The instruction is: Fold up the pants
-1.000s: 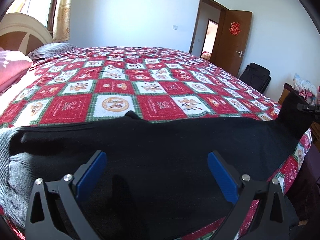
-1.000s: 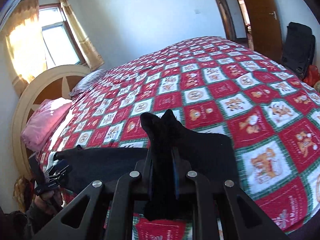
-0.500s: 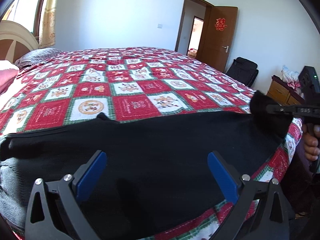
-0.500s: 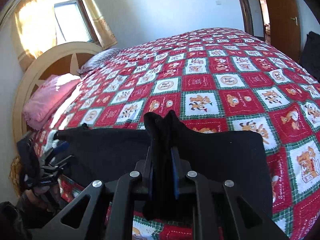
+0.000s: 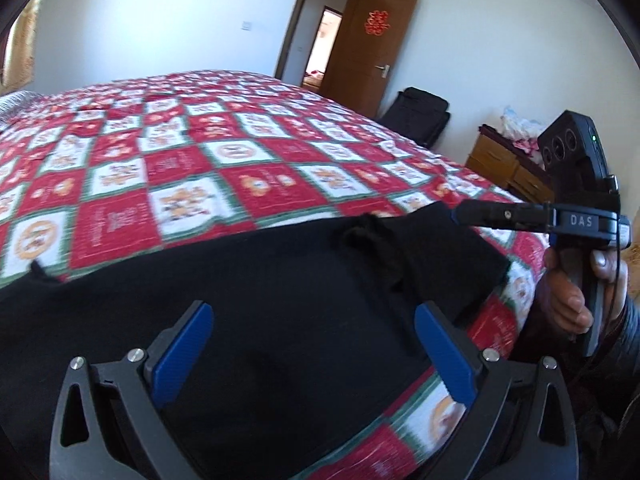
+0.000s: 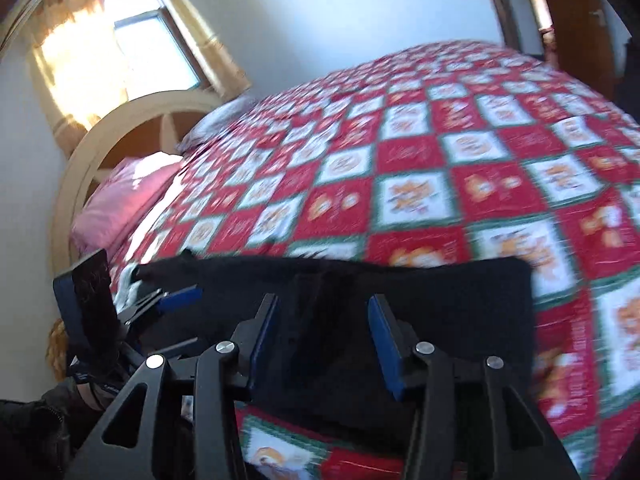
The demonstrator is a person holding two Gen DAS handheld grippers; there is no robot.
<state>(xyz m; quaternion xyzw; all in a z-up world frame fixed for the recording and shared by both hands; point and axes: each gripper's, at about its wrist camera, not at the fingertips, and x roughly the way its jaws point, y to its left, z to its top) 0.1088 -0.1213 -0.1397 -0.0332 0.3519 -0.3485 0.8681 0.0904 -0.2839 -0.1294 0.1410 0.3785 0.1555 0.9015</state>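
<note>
1. Left wrist view is filled mostly by the bed [image 5: 168,168], its red, white and green patchwork quilt stretching away to a white wall and a brown door [image 5: 376,40] standing ajar beyond the bed's far corner.
2. At the head of the bed, seen from the right wrist, stand a pale arched headboard [image 6: 100,152] and a sunlit window [image 6: 132,48], with a pink pillow [image 6: 124,200] lying on the bed just below them.
3. The black pants [image 5: 260,300] lie flat across the near edge of the bed, a small bunched ridge of cloth rising toward their right end.
4. Left gripper [image 5: 316,344] hovers over the near edge of the bed above the pants, its blue pads spread wide with nothing pinched between them.
5. Right gripper [image 6: 320,344] is over the same near edge; its jaws have just been opening and now stand partly apart, with the black cloth below and between them but not pressed by the pads.
6. A hand [image 5: 572,292] grips the right gripper's handle, just off the bed's near corner.
</note>
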